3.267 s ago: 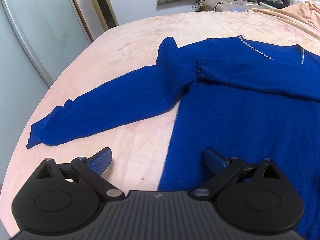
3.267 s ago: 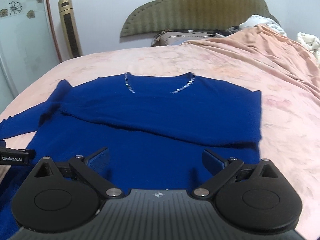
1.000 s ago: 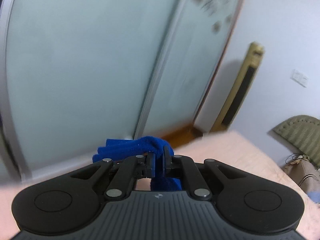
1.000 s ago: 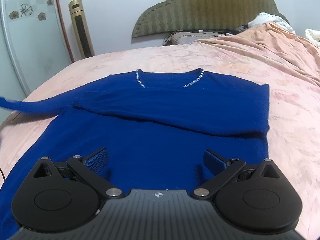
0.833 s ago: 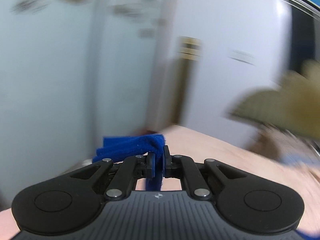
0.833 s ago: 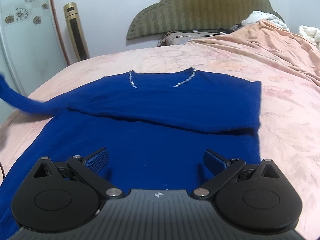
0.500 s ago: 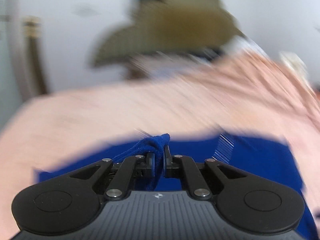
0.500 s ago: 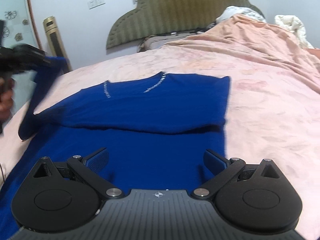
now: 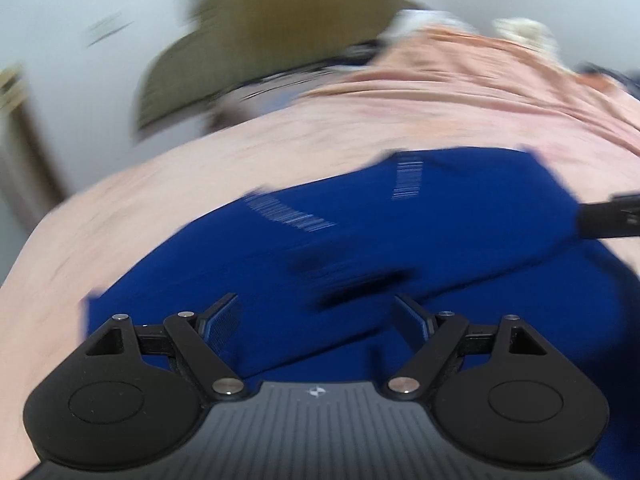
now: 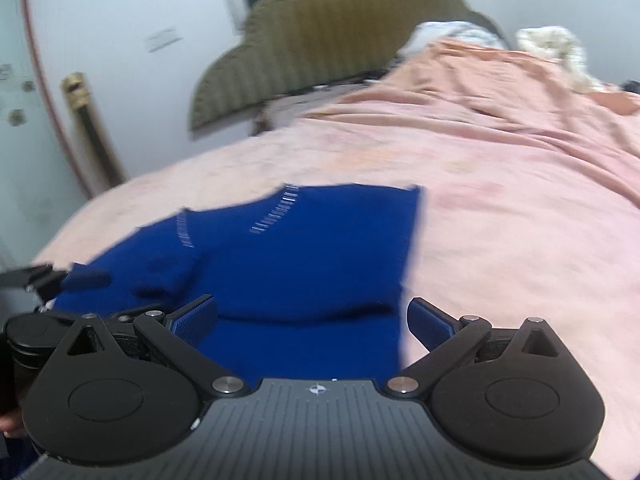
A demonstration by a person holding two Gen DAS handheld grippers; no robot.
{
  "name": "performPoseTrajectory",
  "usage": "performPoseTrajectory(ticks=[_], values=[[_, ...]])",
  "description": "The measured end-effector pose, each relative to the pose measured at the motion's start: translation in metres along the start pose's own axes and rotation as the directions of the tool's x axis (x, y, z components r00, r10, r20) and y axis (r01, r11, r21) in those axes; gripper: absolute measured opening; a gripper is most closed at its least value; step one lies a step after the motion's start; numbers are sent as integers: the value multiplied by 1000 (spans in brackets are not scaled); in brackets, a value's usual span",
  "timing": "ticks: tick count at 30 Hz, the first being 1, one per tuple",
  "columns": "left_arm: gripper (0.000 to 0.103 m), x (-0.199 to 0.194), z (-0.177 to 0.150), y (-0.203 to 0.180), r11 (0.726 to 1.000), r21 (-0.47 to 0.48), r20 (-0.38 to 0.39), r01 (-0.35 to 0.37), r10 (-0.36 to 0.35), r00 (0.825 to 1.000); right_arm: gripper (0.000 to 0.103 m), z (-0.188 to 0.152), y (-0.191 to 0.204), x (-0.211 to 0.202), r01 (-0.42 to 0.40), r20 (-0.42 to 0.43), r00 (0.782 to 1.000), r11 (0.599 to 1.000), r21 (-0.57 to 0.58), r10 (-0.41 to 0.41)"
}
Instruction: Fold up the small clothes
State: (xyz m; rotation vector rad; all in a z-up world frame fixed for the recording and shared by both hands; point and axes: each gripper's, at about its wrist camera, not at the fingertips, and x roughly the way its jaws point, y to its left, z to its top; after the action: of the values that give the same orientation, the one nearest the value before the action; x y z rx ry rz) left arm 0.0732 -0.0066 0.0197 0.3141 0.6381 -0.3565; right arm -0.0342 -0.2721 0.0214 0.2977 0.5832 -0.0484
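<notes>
A blue sweater (image 10: pixel 300 248) with a beaded neckline lies flat on the pink bed (image 10: pixel 500 240). Its left sleeve (image 10: pixel 168 272) is folded across the chest, the cuff resting on the body. My left gripper (image 9: pixel 316 312) hovers just above the sweater (image 9: pixel 400 232), and its jaws are opening with nothing between them; the released sleeve (image 9: pixel 360 280) lies blurred just ahead. My right gripper (image 10: pixel 312 312) stands open over the sweater's lower right part, with only cloth below it. Its tip (image 9: pixel 608 220) shows at the right edge of the left wrist view.
An olive padded headboard (image 10: pixel 340 40) stands at the far end of the bed. A rumpled peach blanket (image 10: pixel 520 100) and a white bundle (image 10: pixel 556 48) cover the far right. A gold tower fan (image 10: pixel 88 128) and a glass door (image 10: pixel 20 120) are at the left.
My left gripper swung the sleeve from the left side over onto the sweater's chest, then opened and let it go. My right gripper shifted a little to the right, still open.
</notes>
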Motion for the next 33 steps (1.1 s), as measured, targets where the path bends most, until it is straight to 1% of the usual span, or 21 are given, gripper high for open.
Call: performPoseTrajectory(ticks=[3,5,6,8,10,12,13,15,16,19,21,22,23,24,25,26,28,29,30,31,33], values=[[83,-1,-7,47,984,-149,-45,-93,87,995,102,13,26,23,-92,-24,996,995,-43,91],[83,-3,-13,74,964,-221,-71,-144,132,989,102,19,53,41,-92,-42,995,987,-131,87],[83,-3,-15,84,954,-248,-83,-168,151,985,102,19,70,52,-92,-53,995,976,-197,83],[83,1,-16,95,941,-274,-108,-197,173,979,102,16,102,69,-89,-64,995,945,-314,72],[83,11,-14,101,937,-267,-139,-225,194,971,102,8,131,87,-65,-58,997,901,-429,44],[83,25,-14,100,932,-236,-157,-274,242,958,102,3,150,106,-14,-57,998,868,-496,-17],[83,35,-15,98,931,-205,-173,-300,267,948,102,1,154,115,29,-49,997,860,-510,-63],[83,42,-19,99,931,-165,-203,-325,290,935,101,1,151,122,96,-35,991,875,-475,-128],[83,43,-22,99,934,-160,-204,-319,285,937,101,2,140,120,124,-31,988,898,-423,-152],[83,39,-26,95,937,-135,-180,-322,296,938,102,6,101,97,167,5,985,959,-230,-171],[83,38,-27,92,937,-124,-174,-325,302,937,102,7,73,80,249,48,968,964,-93,-246],[83,38,-27,92,937,-123,-173,-326,303,937,102,8,57,71,298,75,952,955,-15,-296],[83,38,-27,92,937,-125,-172,-325,303,937,102,10,46,64,319,93,942,947,38,-322],[83,37,-28,92,937,-129,-172,-325,302,938,103,11,39,58,318,107,940,945,77,-325],[83,37,-28,92,937,-132,-173,-325,301,938,102,15,33,53,274,111,953,957,95,-283],[83,38,-28,93,936,-135,-174,-324,300,938,102,18,34,54,219,101,969,972,83,-227],[83,38,-29,93,935,-140,-173,-326,301,938,102,20,47,58,127,64,990,992,-10,-126],[83,39,-30,93,935,-139,-170,-327,303,938,103,18,62,63,94,43,995,990,-101,-90],[83,39,-30,92,935,-135,-167,-329,306,937,103,15,78,70,74,26,997,979,-190,-70],[83,39,-30,91,934,-130,-166,-333,311,936,103,9,98,78,64,7,998,955,-290,-65],[83,39,-29,89,932,-122,-170,-341,319,933,103,-2,133,96,67,3,997,902,-427,-73]])
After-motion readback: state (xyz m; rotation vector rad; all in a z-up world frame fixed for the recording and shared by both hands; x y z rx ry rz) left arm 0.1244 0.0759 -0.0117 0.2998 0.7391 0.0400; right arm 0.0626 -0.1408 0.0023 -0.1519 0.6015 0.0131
